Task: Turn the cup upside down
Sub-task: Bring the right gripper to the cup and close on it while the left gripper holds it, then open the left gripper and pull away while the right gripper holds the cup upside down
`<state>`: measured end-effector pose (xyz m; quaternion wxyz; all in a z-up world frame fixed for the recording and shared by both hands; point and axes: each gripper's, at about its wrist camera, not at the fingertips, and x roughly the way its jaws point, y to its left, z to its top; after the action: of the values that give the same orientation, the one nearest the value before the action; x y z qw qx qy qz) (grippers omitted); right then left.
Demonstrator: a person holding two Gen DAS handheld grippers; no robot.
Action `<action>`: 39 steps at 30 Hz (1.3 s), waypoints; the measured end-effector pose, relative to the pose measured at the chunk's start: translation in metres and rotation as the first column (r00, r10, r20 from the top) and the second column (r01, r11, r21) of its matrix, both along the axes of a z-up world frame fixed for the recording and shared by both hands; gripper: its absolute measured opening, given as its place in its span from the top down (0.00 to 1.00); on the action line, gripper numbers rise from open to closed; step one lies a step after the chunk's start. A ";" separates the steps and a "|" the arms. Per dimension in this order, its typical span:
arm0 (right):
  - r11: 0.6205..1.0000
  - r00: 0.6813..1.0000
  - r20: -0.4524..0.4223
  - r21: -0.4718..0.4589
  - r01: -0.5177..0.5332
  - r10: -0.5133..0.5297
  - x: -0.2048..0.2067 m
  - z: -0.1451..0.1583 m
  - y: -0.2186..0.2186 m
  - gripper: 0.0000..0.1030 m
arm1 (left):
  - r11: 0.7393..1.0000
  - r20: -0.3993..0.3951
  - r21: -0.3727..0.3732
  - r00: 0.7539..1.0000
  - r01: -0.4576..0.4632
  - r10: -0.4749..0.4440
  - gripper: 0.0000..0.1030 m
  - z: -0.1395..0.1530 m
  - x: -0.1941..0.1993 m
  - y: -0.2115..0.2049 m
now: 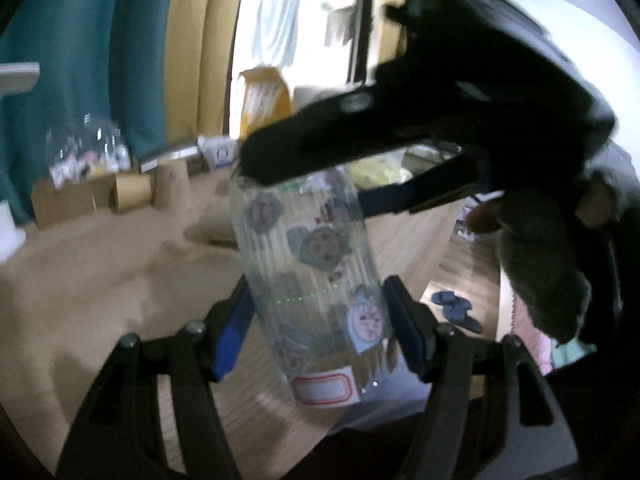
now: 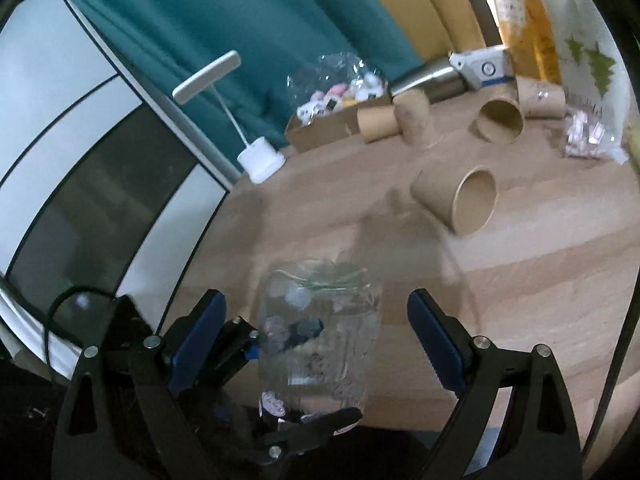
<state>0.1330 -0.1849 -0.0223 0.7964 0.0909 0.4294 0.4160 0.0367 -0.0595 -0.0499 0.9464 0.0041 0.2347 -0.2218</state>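
Note:
The cup (image 1: pixel 312 264) is a clear ribbed glass with cartoon stickers, held in the air above the wooden table (image 1: pixel 100 272). My left gripper (image 1: pixel 318 320) is shut on it, its blue pads pressing both sides near one end. In the left wrist view my right gripper (image 1: pixel 320 184) reaches in from the upper right, its jaws spread around the cup's far end. In the right wrist view the cup (image 2: pixel 320 340) sits between my right gripper's (image 2: pixel 316 336) wide-open blue pads with a gap on each side. The left gripper's fingers (image 2: pixel 236 344) show at its lower left.
Cardboard tubes (image 2: pixel 460 204) lie on the table, others (image 2: pixel 500 120) stand farther back. A white lamp base (image 2: pixel 260 160), a box of small items (image 2: pixel 336 120), a steel bottle (image 2: pixel 432 76) and paper bags (image 2: pixel 516 20) line the far edge. Teal and yellow curtains hang behind.

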 end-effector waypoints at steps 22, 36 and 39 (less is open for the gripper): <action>1.000 0.999 -0.047 -0.009 -0.008 0.008 0.001 -0.005 0.006 0.35 | 1.000 0.067 0.000 0.998 -0.004 0.004 0.32 -0.002 -0.011 0.001; 0.997 0.993 0.101 -0.040 0.060 -0.055 0.002 0.009 0.009 0.36 | 0.996 0.003 -0.006 0.996 -0.093 0.094 0.15 -0.008 -0.001 0.015; 0.992 0.973 0.214 -0.073 0.102 -0.084 -0.005 0.016 0.011 0.36 | 0.992 -0.004 -0.033 0.993 -0.121 0.121 0.15 -0.008 -0.006 0.025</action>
<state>0.1282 -0.1738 -0.0066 0.8591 0.0330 0.3551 0.3670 0.0307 -0.0343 -0.0577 0.9579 -0.0262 0.2314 -0.1679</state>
